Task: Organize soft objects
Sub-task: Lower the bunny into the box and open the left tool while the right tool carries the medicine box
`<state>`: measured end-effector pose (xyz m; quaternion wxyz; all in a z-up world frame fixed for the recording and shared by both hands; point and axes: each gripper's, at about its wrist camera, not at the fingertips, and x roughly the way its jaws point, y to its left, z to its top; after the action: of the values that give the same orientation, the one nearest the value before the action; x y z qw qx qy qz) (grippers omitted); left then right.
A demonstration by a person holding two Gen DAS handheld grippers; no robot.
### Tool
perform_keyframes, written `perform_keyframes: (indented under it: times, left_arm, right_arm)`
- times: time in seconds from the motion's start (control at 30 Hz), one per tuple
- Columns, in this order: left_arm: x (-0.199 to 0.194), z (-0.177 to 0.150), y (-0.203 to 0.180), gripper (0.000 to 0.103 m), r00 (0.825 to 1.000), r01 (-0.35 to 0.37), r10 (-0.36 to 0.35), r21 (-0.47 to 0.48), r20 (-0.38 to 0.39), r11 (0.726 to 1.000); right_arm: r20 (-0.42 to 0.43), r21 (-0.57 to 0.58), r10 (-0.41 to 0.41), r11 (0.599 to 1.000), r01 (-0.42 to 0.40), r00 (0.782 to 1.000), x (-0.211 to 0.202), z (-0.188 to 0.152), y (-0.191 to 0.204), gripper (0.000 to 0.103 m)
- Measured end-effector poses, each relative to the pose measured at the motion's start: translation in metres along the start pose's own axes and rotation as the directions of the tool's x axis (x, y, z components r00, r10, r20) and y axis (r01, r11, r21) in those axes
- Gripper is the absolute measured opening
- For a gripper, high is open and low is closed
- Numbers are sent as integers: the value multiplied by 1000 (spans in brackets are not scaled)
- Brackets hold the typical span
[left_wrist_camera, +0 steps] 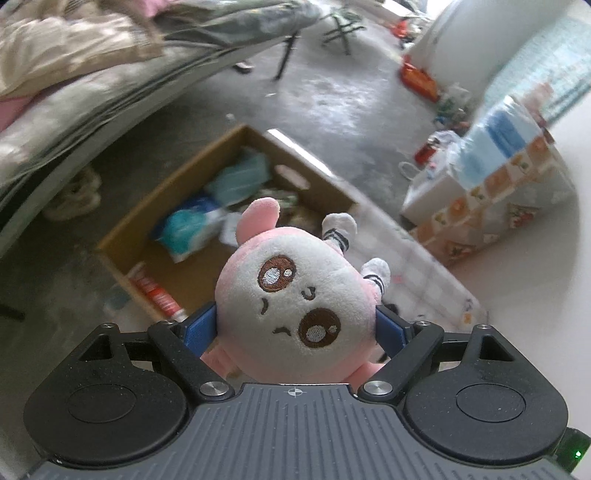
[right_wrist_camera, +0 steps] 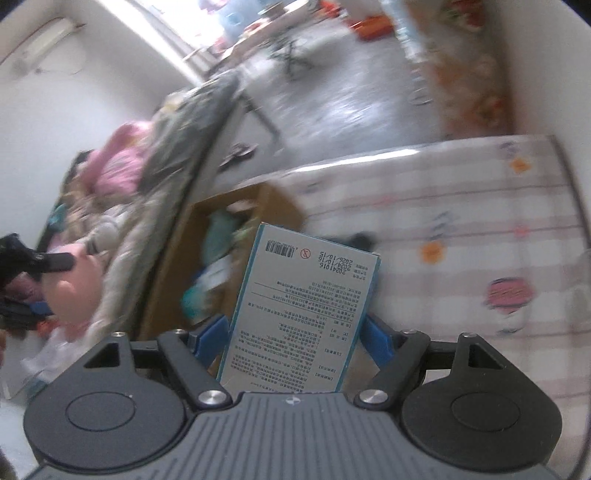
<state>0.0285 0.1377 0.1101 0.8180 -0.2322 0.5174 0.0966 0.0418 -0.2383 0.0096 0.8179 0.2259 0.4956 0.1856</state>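
Observation:
My left gripper [left_wrist_camera: 295,328] is shut on a pink and white plush toy [left_wrist_camera: 295,299] with brown embroidered eyes, held in the air above an open cardboard box [left_wrist_camera: 236,229] on the floor. The box holds teal and blue packets and a red tube. My right gripper [right_wrist_camera: 295,332] is shut on a flat white box with a blue edge and printed text [right_wrist_camera: 299,306], held above the edge of a table with a checked cloth [right_wrist_camera: 461,229]. The cardboard box [right_wrist_camera: 229,236] lies below it to the left. The left gripper with the plush toy [right_wrist_camera: 74,284] shows at the left edge.
A bed with rumpled bedding [left_wrist_camera: 92,74] runs along the left. A patterned wrapped stack [left_wrist_camera: 498,192] and white bags stand on the right. The grey concrete floor [left_wrist_camera: 332,92] stretches behind the box. Folding table legs [left_wrist_camera: 340,29] stand at the back.

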Motion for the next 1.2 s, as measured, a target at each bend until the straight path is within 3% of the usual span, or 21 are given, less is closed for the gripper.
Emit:
perform_keyframes:
  times: [0.17,0.33,0.57,0.67,0.77,0.9,1.03,1.2]
  left_arm:
    - [-8,0,47,87,1000,-30,30,-62,-4,998]
    - [14,7,89,87,999,-27,24,-88,-35,996]
    - [73,23,124,87,996,10,-10,-4,-85,1000]
    - [104,34,132,87,992,60,-54,51,-117,997]
    - [137,41,135,87,992,62,-49,105,-114,993]
    - [192,49,139,87,980,89,-61,145,-190,985]
    - [244,48,146,87,960,73,-27,158,-279,985]
    - [287,48,151,88,935,76,-14,161,-355,984]
  right_arm:
    - [-60,-18,100,995,-102,993,24,-8,55,81]
    - [-81,-13,134,991,-136,988,58,-19,100,81]
    - [-61,-20,114,993,-115,992,110,-30,141,81]
    - [-41,-29,85,996,-86,996,133,-26,152,81]
    - [-16,-26,46,999,-46,999,152,-18,160,81]
    - [21,-31,-3,1000,4,1000,169,-8,164,81]
    - [33,-17,-37,999,38,999,182,-6,167,81]
    - [28,-1,-60,998,60,998,196,-6,171,81]
